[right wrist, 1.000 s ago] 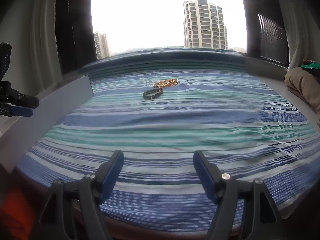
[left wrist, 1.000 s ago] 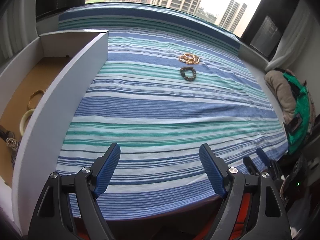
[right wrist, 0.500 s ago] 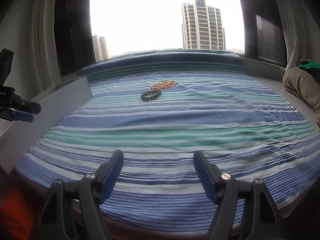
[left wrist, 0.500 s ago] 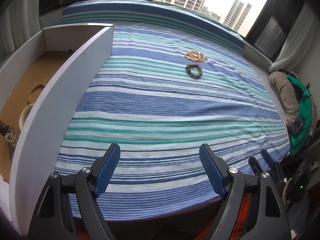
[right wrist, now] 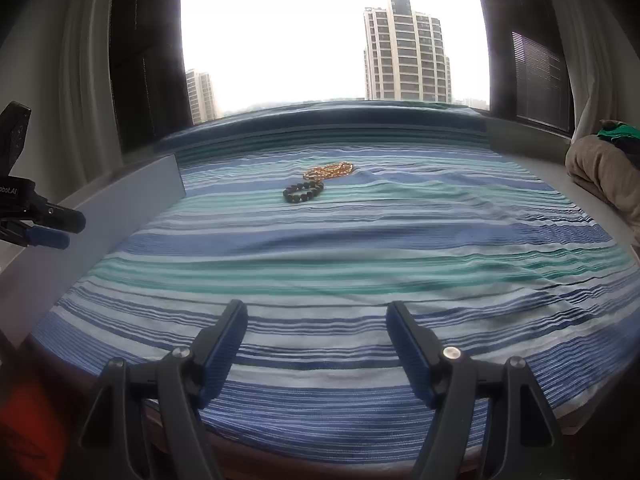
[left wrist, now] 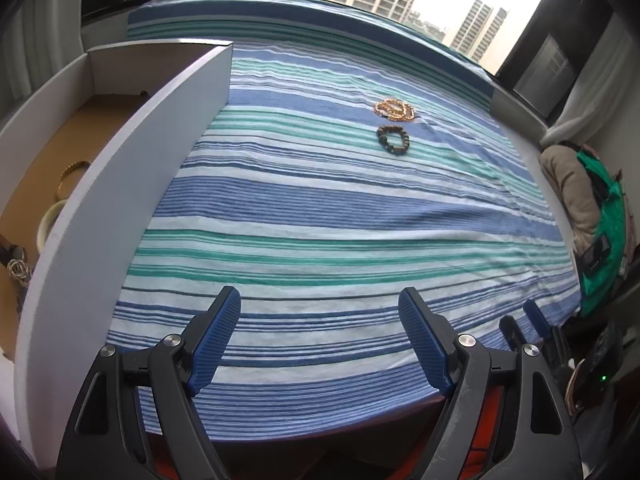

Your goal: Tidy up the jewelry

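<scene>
- Lower frame: left gripper (left wrist: 320, 300) and right gripper (right wrist: 316, 314) both gape wide, holding nothing.
- Left edge: the box (left wrist: 120, 184) wall stands tall; a carried piece could catch on it.
- Upper centre: 2 pieces remain, dark bead bracelet (left wrist: 393, 140) just beside gold chain (left wrist: 394, 110); a sloppy pinch may drag both or bunch the striped cloth (left wrist: 340, 208).

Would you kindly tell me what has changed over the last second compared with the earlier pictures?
Hardly anything: the left wrist view drifts slightly. Both the left gripper and the right gripper stay open and empty. The dark bead bracelet and gold chain lie untouched on the striped cloth.
</scene>
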